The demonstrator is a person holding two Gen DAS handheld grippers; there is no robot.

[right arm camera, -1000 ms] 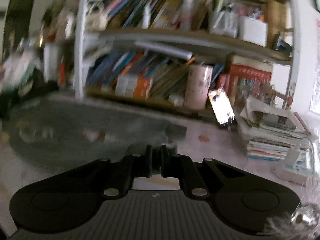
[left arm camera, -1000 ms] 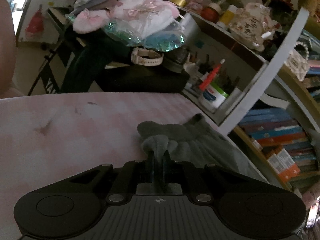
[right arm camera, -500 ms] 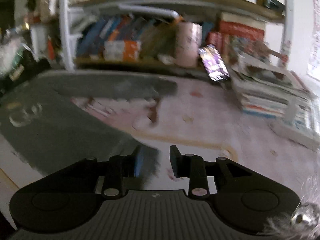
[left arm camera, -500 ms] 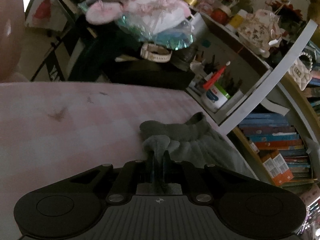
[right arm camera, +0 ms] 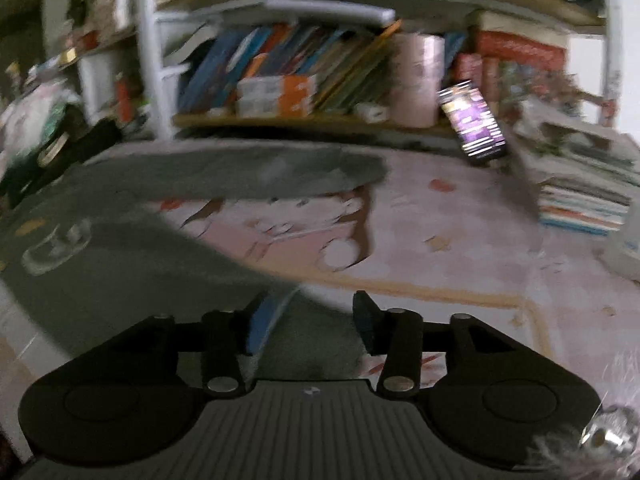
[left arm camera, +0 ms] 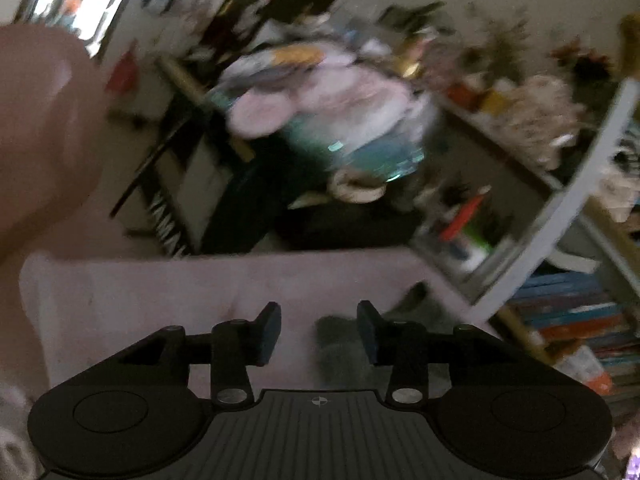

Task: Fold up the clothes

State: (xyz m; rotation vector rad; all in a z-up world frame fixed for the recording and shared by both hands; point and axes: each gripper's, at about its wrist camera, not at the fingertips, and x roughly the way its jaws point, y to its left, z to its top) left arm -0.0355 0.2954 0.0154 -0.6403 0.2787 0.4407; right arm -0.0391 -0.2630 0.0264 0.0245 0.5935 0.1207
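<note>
A grey garment lies spread on the pink patterned table cover in the right wrist view, with one long part stretched along the far edge. My right gripper is open just above its near edge. In the blurred left wrist view, the same grey garment lies bunched just ahead of my left gripper, which is open and holds nothing, above the pink cover.
A bookshelf packed with books runs along the table's far side. A lit phone leans there, next to a stack of books. Beyond the table in the left wrist view is a pile of pink things on dark furniture.
Both grippers have opened and let go of the grey garment. The left gripper has pulled back and tilted up; the right one has opened wider over the garment's edge.
</note>
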